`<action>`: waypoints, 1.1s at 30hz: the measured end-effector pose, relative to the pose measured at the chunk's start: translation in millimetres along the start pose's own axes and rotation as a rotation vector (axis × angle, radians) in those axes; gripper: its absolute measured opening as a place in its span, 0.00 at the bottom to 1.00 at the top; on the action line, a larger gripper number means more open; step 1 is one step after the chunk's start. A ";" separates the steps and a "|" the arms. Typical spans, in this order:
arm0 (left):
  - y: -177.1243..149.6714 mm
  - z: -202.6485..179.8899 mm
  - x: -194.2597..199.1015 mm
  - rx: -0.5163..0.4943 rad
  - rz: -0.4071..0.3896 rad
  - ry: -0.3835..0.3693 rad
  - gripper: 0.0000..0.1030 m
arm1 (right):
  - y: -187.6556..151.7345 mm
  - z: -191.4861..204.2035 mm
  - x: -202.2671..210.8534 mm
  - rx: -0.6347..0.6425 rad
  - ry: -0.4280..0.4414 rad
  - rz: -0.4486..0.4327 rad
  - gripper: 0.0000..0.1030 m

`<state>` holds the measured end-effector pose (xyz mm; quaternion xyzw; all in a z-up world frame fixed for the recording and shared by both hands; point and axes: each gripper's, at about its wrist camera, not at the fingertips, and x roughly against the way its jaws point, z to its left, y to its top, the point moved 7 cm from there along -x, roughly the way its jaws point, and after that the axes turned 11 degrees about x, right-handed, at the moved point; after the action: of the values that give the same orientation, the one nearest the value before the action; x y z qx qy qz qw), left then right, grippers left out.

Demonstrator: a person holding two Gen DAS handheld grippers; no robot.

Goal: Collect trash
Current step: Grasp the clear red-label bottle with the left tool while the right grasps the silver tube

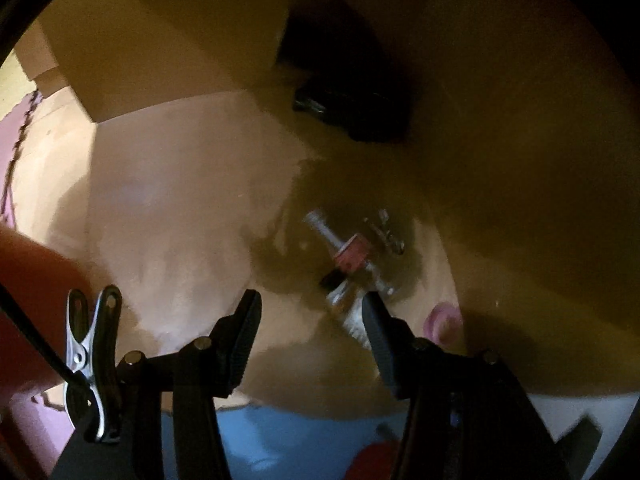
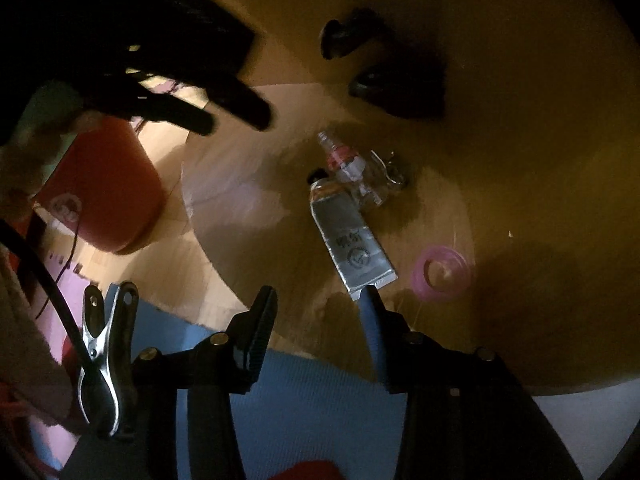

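Both views look down into a cardboard box [image 1: 180, 184] [image 2: 248, 216]. On its floor lie a silver tube [image 2: 349, 236] with a black cap, a small clear bottle [image 2: 352, 166] with a red band, and a pink ring [image 2: 442, 272]. The left wrist view shows the bottle [image 1: 344, 250], the tube [image 1: 348, 304] and the ring [image 1: 444, 322] too. My left gripper [image 1: 310, 312] is open and empty, its right finger in front of the tube. It shows as dark fingers [image 2: 236, 110] in the right wrist view. My right gripper [image 2: 320, 306] is open and empty, just short of the tube's flat end.
Dark objects [image 2: 396, 88] [image 1: 352, 96] lie at the far side of the box, in shadow. A red container [image 2: 104, 188] stands outside the box to the left. A blue mat [image 2: 312, 408] lies under the box's near edge. The box walls rise on all sides.
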<state>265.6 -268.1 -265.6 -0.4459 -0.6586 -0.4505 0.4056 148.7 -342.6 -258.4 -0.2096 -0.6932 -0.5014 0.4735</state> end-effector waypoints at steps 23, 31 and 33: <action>21.7 -31.7 -88.6 -0.042 0.063 0.031 0.59 | -15.1 -3.2 -14.9 -0.055 -0.043 -0.057 0.43; 15.7 -33.2 -83.4 -0.076 0.038 0.036 0.44 | -18.3 -0.2 -15.7 -0.054 -0.047 -0.046 0.43; 16.2 -31.3 -82.6 -0.086 0.042 0.023 0.43 | -18.3 -2.3 -16.4 -0.063 -0.043 -0.040 0.43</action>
<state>307.7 -313.1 -330.8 -0.4717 -0.6243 -0.4748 0.4029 143.4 -349.1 -281.5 -0.2211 -0.6913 -0.5276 0.4415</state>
